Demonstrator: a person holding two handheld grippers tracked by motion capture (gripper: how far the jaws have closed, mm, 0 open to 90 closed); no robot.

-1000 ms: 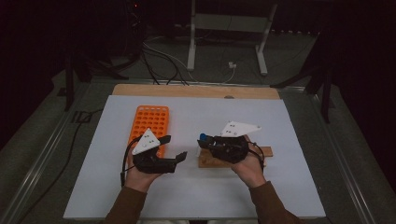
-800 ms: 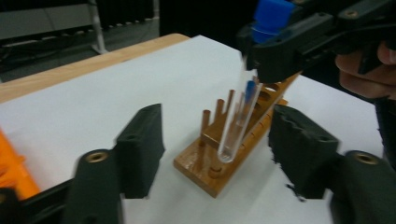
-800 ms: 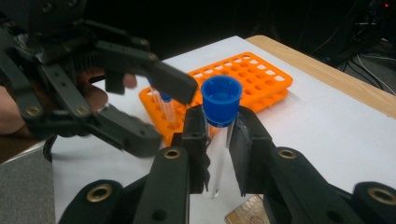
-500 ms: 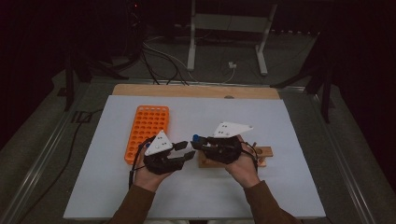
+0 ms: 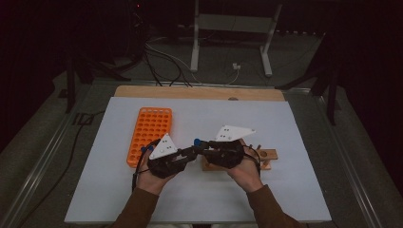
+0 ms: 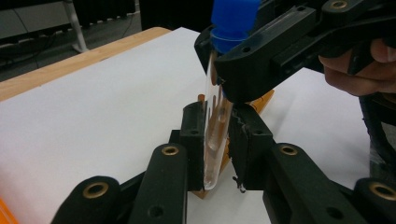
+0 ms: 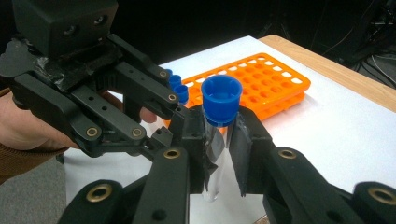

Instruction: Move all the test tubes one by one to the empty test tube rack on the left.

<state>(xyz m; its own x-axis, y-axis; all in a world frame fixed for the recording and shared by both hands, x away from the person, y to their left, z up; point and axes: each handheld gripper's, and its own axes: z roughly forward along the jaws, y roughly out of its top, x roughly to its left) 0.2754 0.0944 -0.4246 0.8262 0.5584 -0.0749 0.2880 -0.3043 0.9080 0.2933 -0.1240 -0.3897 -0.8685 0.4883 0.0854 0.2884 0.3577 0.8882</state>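
Observation:
A clear test tube with a blue cap (image 7: 221,100) stands upright between the two grippers at the middle of the white mat (image 5: 294,128). My right gripper (image 7: 218,128) is shut on the tube just under the cap. My left gripper (image 6: 217,123) grips the lower part of the tube (image 6: 215,140); its jaws have just been closing on the glass. In the high view the left gripper (image 5: 192,153) and the right gripper (image 5: 200,146) meet tip to tip, with the blue cap (image 5: 196,141) between them.
An orange tube rack (image 5: 149,130) lies left of the hands, with two blue-capped tubes (image 7: 177,86) at its near end. A small wooden holder (image 5: 265,155) sits under the right hand. A wooden board edge (image 5: 199,92) runs along the mat's far side.
My left gripper moved right from beside the orange rack to meet the right gripper, and its jaws closed on the tube. The right hand stayed put.

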